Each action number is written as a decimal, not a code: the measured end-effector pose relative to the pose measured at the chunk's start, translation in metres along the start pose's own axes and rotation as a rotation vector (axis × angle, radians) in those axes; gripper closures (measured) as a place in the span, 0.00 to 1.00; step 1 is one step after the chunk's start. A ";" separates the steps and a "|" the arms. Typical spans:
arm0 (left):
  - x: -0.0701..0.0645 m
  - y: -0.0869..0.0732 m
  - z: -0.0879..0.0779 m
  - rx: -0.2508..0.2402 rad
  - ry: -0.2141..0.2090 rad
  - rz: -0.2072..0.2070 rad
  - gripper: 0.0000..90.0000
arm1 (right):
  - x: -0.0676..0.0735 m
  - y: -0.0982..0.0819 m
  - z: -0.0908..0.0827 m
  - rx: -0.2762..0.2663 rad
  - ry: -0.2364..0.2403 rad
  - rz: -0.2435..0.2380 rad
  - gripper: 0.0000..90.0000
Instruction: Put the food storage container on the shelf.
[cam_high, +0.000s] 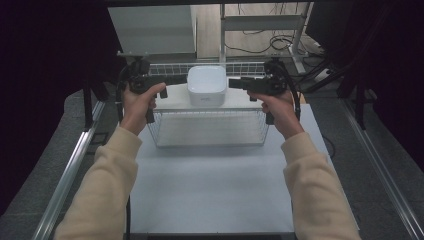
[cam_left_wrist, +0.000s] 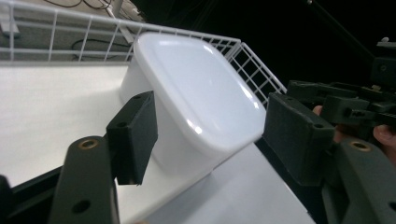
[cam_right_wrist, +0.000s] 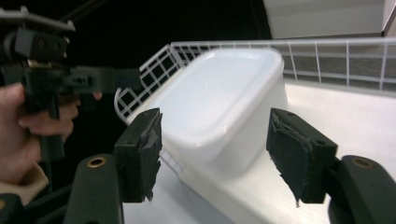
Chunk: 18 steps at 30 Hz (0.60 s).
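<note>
A white box (cam_high: 206, 85) is sitting on the white shelf (cam_high: 175, 102) atop a wire basket (cam_high: 210, 131). The left gripper (cam_high: 181, 79) and right gripper (cam_high: 234, 83) are flanking it, jaws standing wide, gripping nothing, pads clear of its sides.

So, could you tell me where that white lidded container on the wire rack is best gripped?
Grip the white container by its two end walls under the overhanging lid rim, one gripper from each side. It stands upright on the wire rack, between the open left gripper and right gripper.
</note>
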<state>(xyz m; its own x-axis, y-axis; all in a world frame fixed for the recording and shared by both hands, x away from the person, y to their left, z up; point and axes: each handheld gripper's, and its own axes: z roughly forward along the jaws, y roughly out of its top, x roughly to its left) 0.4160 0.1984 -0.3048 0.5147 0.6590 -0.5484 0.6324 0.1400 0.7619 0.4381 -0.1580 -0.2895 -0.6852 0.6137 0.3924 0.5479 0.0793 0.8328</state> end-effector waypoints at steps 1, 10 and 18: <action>-0.001 -0.004 -0.004 0.005 0.008 0.014 0.37 | 0.001 -0.004 -0.003 0.001 -0.001 -0.016 0.38; -0.007 -0.071 -0.050 -0.007 0.016 0.116 0.34 | 0.020 -0.071 -0.044 0.010 -0.017 -0.174 0.35; 0.009 -0.138 -0.078 -0.019 0.010 0.117 0.34 | 0.018 -0.133 -0.074 -0.025 -0.057 -0.176 0.34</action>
<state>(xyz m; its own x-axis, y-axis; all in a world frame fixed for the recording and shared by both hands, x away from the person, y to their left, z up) 0.2874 0.2427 -0.3880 0.5784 0.6792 -0.4518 0.5571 0.0756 0.8270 0.3178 -0.2152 -0.3644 -0.7402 0.6361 0.2178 0.4095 0.1696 0.8964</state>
